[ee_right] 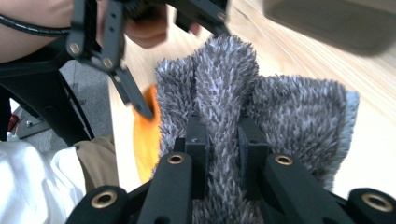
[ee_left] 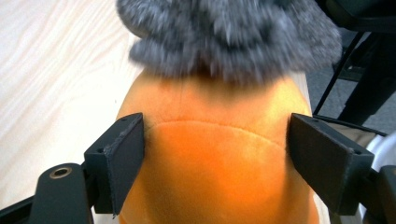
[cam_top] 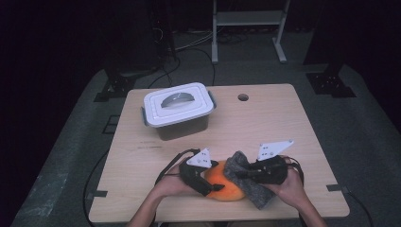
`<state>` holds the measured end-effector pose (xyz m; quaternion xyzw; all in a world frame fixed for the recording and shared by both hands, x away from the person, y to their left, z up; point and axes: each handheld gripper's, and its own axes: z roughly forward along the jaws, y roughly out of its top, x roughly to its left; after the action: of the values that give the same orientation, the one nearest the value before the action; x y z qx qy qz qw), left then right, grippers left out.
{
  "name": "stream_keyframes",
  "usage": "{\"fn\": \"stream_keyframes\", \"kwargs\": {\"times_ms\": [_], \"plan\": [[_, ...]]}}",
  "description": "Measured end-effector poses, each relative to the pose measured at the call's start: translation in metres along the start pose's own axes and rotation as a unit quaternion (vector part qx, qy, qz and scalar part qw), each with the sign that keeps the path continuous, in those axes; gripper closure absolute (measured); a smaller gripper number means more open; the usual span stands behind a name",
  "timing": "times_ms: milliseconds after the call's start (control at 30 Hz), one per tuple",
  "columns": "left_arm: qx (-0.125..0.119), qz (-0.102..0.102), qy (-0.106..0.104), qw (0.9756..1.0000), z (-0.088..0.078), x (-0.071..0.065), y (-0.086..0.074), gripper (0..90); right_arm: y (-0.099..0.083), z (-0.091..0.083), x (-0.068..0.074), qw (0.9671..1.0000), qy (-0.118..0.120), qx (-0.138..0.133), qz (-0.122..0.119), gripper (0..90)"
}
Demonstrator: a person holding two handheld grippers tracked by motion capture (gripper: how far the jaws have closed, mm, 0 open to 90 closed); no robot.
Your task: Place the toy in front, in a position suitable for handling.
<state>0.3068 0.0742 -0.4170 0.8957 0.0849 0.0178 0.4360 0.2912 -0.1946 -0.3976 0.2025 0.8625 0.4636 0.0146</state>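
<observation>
1. Left tongs (ee_left: 217,154) stand wide around the orange plush toy (ee_left: 219,163), pads touching its sides.
2. Right tongs (ee_right: 223,140) pinch the grey fuzzy cloth (ee_right: 261,107), draped over the toy's far end.
3. We judge both soft, light, squashy; grip the toy mid-body, the cloth by a fold.

Only real obstacle is the white lidded storage box (cam_top: 178,109), far left on the table (cam_top: 265,123). Right half and far right are wide open, so easy passing there. Near edge is cramped: the orange plush (cam_top: 226,185) and grey fuzzy cloth (cam_top: 247,178) sit between both hands.
</observation>
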Motion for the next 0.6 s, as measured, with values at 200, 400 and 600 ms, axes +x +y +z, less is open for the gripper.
{"fn": "stream_keyframes", "kwargs": {"times_ms": [200, 400, 600], "plan": [[-0.004, -0.007, -0.001, 1.0000, 0.000, 0.002, 0.004, 9.4, -0.007, 0.001, -0.004, 1.0000, 0.005, 0.003, 0.007, 77.3], [0.015, -0.005, 0.006, 0.9999, 0.011, -0.001, 0.006, 8.9, -0.004, 0.007, 0.002, 0.9999, 0.015, 0.004, -0.003, 77.4], [-0.018, 0.082, 0.066, 0.9943, 0.003, -0.012, 0.010, 37.8, 0.001, 0.001, 0.000, 0.9999, -0.009, -0.007, -0.001, 77.7]]}}
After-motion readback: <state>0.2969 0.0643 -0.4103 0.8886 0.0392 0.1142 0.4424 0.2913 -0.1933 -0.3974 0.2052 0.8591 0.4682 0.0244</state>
